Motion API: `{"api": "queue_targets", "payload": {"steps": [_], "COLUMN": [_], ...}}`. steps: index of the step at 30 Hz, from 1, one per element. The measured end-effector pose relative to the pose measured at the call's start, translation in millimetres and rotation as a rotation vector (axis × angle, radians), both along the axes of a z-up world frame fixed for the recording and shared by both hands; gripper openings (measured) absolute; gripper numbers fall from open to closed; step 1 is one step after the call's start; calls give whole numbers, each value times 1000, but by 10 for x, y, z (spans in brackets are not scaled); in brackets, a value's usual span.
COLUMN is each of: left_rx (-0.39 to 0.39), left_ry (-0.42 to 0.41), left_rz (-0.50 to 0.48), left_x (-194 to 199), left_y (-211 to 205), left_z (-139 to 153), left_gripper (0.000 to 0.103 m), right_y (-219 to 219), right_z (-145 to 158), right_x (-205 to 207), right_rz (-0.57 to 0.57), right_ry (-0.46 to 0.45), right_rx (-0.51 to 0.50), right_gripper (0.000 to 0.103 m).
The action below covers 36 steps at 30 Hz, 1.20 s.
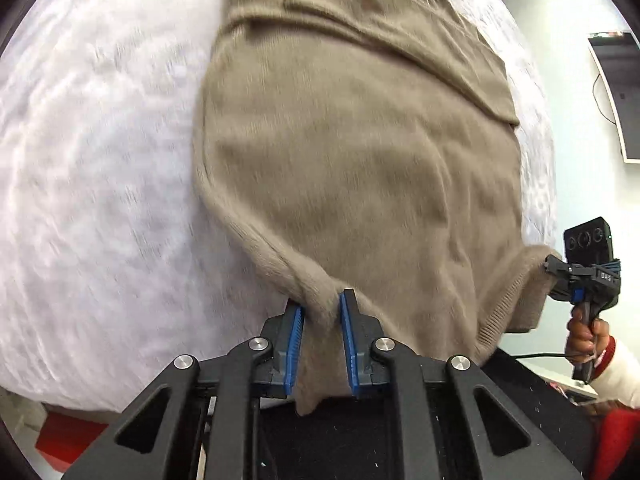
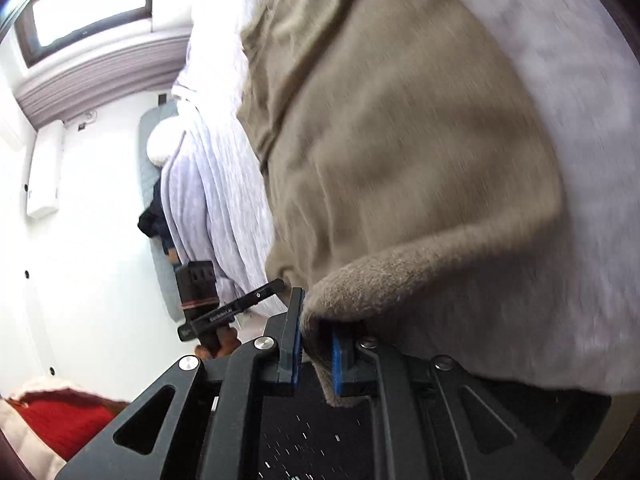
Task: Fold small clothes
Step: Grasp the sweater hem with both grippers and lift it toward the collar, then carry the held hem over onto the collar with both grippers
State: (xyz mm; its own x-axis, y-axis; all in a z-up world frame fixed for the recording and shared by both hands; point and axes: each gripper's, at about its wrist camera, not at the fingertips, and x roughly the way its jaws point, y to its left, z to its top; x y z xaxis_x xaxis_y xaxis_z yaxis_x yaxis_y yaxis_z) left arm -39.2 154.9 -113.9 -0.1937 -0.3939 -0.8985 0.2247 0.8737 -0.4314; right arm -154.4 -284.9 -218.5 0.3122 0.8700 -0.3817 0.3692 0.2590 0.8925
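Sweater (image 1: pixel 352 152), soft, floppy, light knit on the bed (image 1: pixel 100 184): my left claw (image 1: pixel 321 338) and right claw (image 2: pixel 314 344) each pinch a near hem corner, the best holds.

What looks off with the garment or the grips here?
One dark round spot on the beige sweater, near its far end at; stain or button, too blurred to tell. Otherwise both the left gripper and right gripper pinch bunched hem corners; nothing torn.
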Motion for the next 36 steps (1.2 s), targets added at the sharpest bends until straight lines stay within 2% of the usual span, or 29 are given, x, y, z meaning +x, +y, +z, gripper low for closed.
{"api": "queue_targets", "payload": {"steps": [3, 5, 6, 7, 9, 11, 12, 13, 15, 17, 18, 19, 20, 21, 22, 24, 27, 30, 36], "left_rx": [58, 85, 96, 99, 99, 82, 74, 64, 42, 46, 49, 48, 52, 46, 27, -51, -155, -218, -259], "left_ry": [-13, 6, 22, 40, 58, 83, 102, 115, 129, 109, 98, 93, 93, 111, 118, 130, 116, 38, -124], "left_rz": [-66, -134, -155, -167, -174, -180, -175, -168, -165, -181, -187, -188, -189, -180, -161, -108, -22, 41, 126], "left_x": [-194, -302, -327, -393, -554, -675, -723, -752, -815, -860, -873, -874, -867, -848, -829, -696, -531, -243, 441], "left_y": [-81, -175, -208, -216, -193, -184, -192, -204, -237, -322, -370, -385, -490, -597, -711, -629, -610, -535, -509], "left_z": [-119, -207, -243, -286, -354, -418, -464, -493, -529, -532, -520, -510, -491, -513, -470, -293, -25, 347, 714], "left_gripper": [21, 21, 30, 51, 69, 69, 69, 69, 69, 69, 64, 55, 21, 14, 14, 13, 13, 13, 13], "right_y": [61, 32, 61, 77, 86, 106, 148, 148, 200, 262, 274, 283, 266, 260, 249, 183, 125, 23, -248], "right_z": [-70, -119, -156, -162, -232, -301, -304, -313, -348, -391, -423, -445, -456, -443, -408, -323, -97, 62, 390], "right_x": [111, 155, 159, 155, 84, 55, 43, 22, -15, -39, -55, -57, -63, -62, -59, -80, -66, -3, 440], "right_rz": [57, 107, 132, 141, 151, 152, 159, 169, 195, 210, 209, 196, 186, 174, 158, 133, 59, -26, -213], "right_ry": [27, 59, 74, 82, 105, 130, 141, 154, 180, 193, 198, 202, 202, 194, 171, 126, 43, -22, -172], "right_rx": [-40, -58, -65, -65, -64, -57, -67, -76, -99, -113, -111, -108, -110, -106, -96, -74, 8, 64, 137], "right_gripper": [12, 13, 15, 16, 16, 18, 27, 42, 54, 54, 54, 52, 49, 29, 18, 10, 10, 10, 10]}}
